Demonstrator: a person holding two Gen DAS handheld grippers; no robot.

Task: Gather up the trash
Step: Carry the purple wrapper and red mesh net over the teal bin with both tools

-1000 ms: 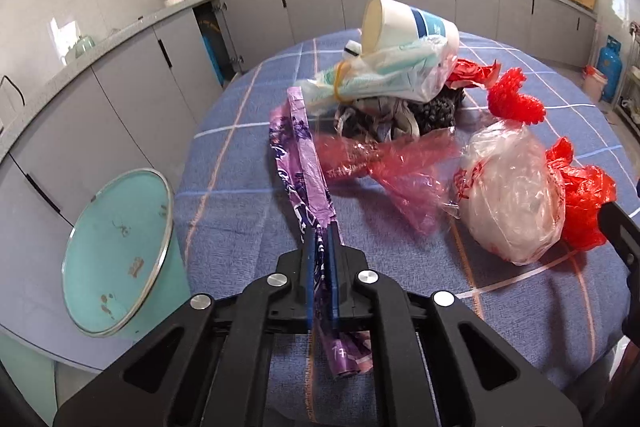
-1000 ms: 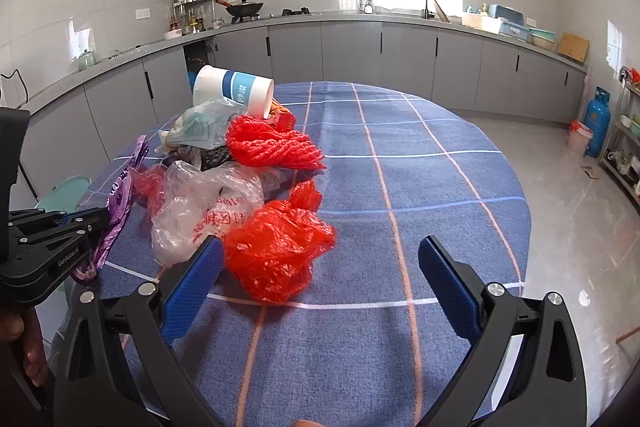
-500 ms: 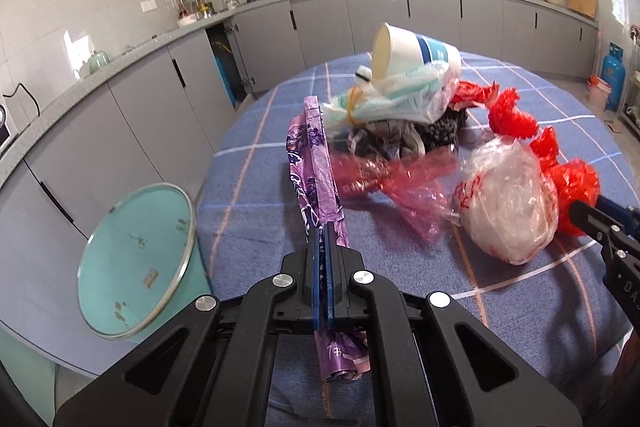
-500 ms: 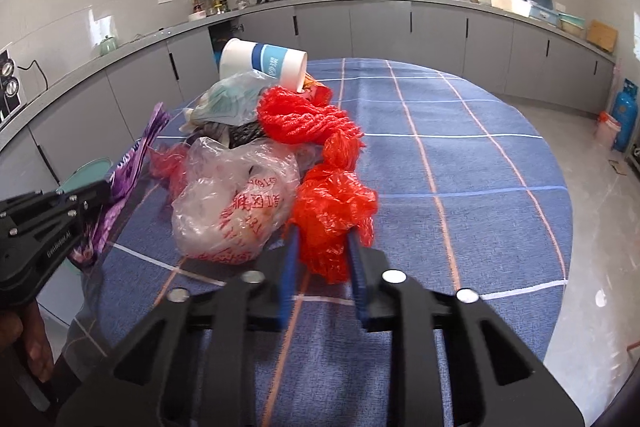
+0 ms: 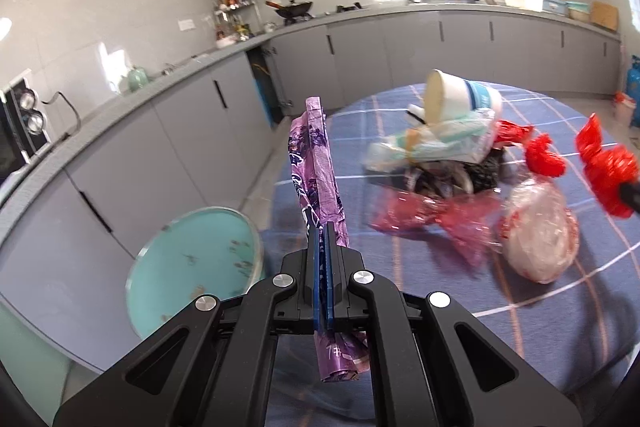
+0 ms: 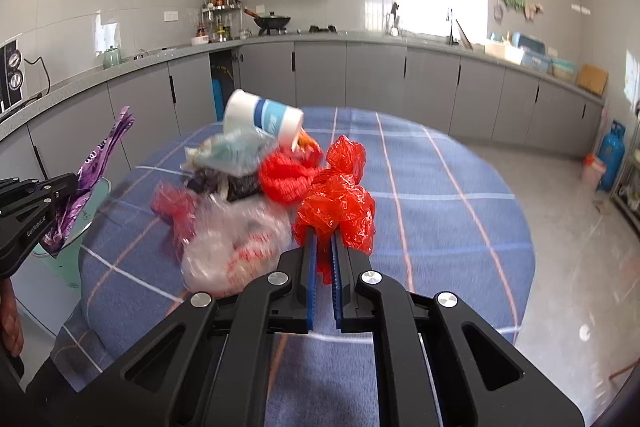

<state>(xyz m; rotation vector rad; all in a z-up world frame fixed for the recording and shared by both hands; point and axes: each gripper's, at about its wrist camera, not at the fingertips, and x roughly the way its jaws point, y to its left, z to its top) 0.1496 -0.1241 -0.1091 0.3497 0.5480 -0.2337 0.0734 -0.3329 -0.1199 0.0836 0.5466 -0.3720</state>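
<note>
My left gripper [image 5: 323, 227] is shut on a long purple wrapper [image 5: 316, 163], which stands up from the jaws and hangs below them, off the table. In the right wrist view the left gripper [image 6: 60, 187] holds this purple wrapper [image 6: 100, 155] at the left edge. The jaws of my right gripper [image 6: 324, 243] are closing tight on a crumpled red plastic bag [image 6: 340, 203], lifted a little above the cloth. The red plastic bag [image 5: 608, 171] also shows at the right edge of the left wrist view. A trash pile lies behind: a white paper cup [image 6: 260, 117], red mesh [image 6: 284, 179] and a clear printed bag [image 5: 540, 239].
A round table with a blue checked cloth [image 6: 440, 227] carries the pile. A teal bin [image 5: 192, 259] stands on the floor left of the table, below my left gripper. Grey kitchen cabinets [image 6: 360, 79] run along the walls behind. A person's hand [image 6: 10, 319] shows at the lower left.
My right gripper went from wide open to shut on the red bag and raised it. My left gripper rose with the purple wrapper, lifting it clear of the table.
</note>
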